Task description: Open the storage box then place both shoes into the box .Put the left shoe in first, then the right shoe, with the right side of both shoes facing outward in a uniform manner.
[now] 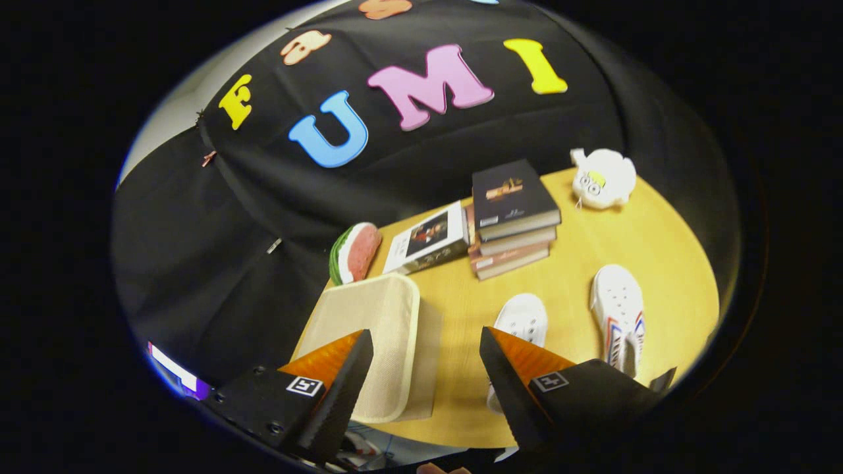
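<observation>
Hovering above the round wooden table [593,263], the gripper [425,345] has its jaws spread wide apart, holding nothing. The beige storage box [379,336] sits with its lid shut, just ahead of the left finger and partly between the two. Two white shoes lie to the right — one [523,319] just beyond the right fingertip and partly hidden by it, the other [618,316] further right, near the table's edge. Beyond them stand a stack of books [514,220], a leaning book [431,240], a watermelon-slice toy [355,253] and a white plush toy [602,178].
</observation>
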### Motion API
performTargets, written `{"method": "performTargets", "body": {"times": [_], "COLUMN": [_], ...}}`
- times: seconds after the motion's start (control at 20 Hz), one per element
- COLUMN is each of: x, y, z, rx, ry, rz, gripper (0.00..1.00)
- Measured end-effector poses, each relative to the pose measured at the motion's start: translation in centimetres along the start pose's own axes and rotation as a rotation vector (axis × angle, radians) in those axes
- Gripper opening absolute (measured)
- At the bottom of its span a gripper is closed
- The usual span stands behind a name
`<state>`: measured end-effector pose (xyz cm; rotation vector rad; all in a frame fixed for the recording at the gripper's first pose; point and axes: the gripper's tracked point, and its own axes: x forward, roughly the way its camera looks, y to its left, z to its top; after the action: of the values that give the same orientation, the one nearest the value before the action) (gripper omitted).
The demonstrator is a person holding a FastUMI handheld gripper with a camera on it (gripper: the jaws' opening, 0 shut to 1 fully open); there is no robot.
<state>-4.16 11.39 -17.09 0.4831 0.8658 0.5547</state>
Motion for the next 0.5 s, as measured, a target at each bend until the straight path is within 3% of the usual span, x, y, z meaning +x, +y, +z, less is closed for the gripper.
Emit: {"method": "performTargets", "body": {"times": [0.2, 0.5], "x": [2.6, 4.7], "y": [1.2, 3.7], "z": [-3.5, -6.4], "rx": [0.149, 0.302], "ry": [0.192, 0.321], "rz": [0.149, 0.382], "gripper": [0.98, 0.98]}}
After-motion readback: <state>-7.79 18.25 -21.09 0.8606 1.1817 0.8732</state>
